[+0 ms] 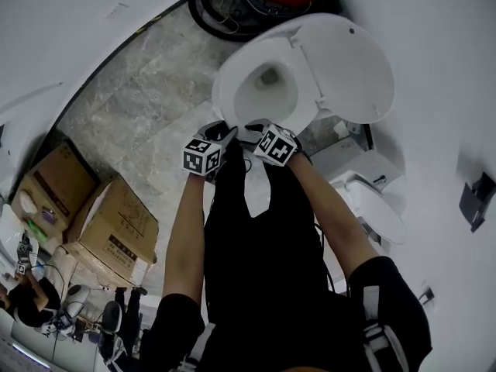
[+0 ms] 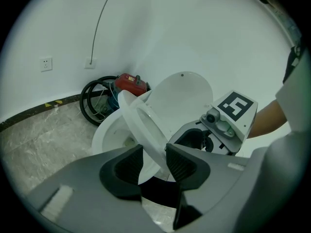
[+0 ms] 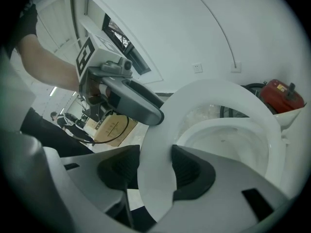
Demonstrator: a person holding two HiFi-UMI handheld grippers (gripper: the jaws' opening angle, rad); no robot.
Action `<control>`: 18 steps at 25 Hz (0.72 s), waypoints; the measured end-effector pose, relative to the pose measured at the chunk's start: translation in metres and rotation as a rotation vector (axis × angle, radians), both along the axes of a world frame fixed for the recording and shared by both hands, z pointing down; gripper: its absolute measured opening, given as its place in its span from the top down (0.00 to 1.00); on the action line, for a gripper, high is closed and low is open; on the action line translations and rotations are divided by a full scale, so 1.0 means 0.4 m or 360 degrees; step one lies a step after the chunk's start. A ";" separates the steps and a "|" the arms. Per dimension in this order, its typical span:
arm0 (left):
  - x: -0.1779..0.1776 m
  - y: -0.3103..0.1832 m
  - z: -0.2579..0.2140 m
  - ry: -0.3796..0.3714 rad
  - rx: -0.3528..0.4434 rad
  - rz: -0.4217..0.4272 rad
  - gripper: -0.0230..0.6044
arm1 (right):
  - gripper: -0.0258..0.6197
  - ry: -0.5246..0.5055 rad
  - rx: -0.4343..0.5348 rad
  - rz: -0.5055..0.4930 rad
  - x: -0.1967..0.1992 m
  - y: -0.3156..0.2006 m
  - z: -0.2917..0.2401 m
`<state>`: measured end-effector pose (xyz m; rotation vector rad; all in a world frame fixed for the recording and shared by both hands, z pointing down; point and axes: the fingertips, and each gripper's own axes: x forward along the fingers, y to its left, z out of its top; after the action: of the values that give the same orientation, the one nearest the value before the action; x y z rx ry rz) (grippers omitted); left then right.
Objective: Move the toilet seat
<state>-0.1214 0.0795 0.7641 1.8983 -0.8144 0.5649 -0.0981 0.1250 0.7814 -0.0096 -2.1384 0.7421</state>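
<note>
Between the jaws of left tool (image 2: 154, 161) and right tool (image 3: 156, 167) — toilet seat (image 3: 221, 92), clamped.

White walls (image 2: 194, 28) around me, one with a socket (image 2: 46, 63) and a thin cable (image 2: 99, 23). Grey marbled floor (image 1: 132, 107) below, with cardboard boxes (image 1: 112, 231) on my left and a coiled black hose (image 2: 95, 103) against the wall.

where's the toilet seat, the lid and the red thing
white plastic toilet seat ring (image 3: 156, 144), right gripper view, near rim
white oval toilet lid (image 1: 349, 60), head view, inner face
red canister (image 2: 130, 85), left gripper view, body
</note>
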 end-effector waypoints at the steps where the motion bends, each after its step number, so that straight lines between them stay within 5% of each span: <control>1: 0.004 -0.002 -0.007 -0.0001 0.0002 0.0002 0.72 | 0.63 0.0000 0.0000 0.0008 0.004 -0.001 -0.005; 18: 0.081 -0.059 -0.137 0.0021 0.0061 0.0000 0.73 | 0.60 -0.0011 0.0040 0.0071 0.056 -0.052 -0.121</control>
<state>-0.0892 0.0558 0.7092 1.9352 -0.8219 0.5401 -0.0756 0.1041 0.7331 0.0496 -2.1603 0.7421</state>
